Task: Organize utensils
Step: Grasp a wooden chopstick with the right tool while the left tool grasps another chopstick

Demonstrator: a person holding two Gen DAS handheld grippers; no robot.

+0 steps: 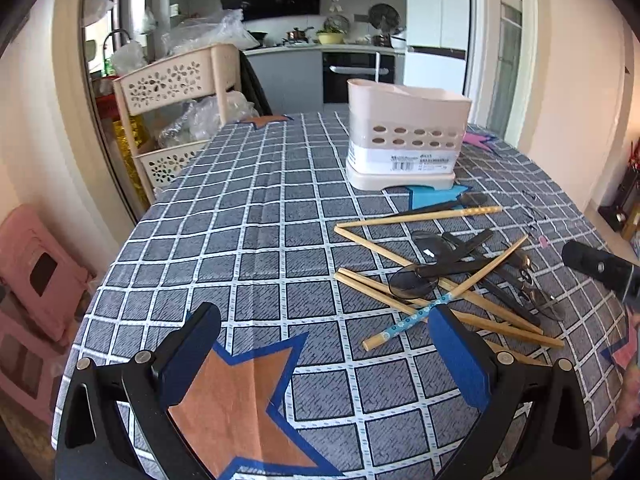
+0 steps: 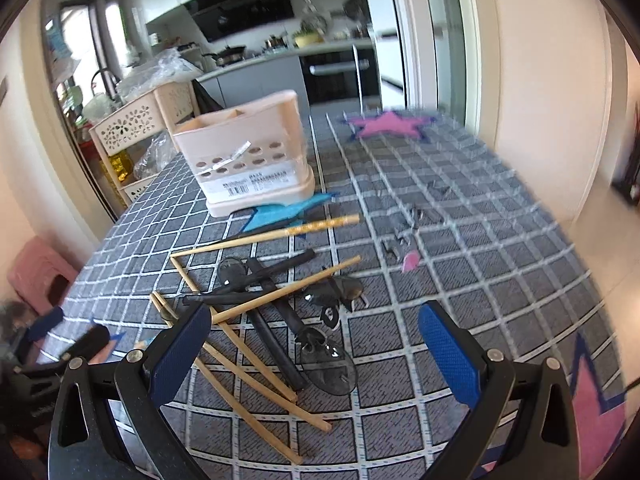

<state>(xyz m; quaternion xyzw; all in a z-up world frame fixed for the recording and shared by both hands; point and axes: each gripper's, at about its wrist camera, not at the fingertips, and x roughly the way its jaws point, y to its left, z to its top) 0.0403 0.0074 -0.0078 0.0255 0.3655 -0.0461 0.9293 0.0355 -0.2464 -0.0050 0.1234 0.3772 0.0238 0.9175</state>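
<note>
both hand-held grippers [image 1: 320, 344] [image 2: 316, 344] hover agape over the chopsticks [image 1: 420, 216].

Bright daylight throughout, pouring in from the windows [image 1: 100, 20] at far left and the glass door [image 2: 444, 32] behind. Sharp in the left wrist view; smeared by motion blur in the right wrist view, worst over the tablecloth [image 2: 480, 200] at right. Strong fisheye bending, with dark corners.

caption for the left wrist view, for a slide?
Open left gripper above checked tablecloth; chopsticks and black utensils piled before the empty-looking beige holder.
</note>
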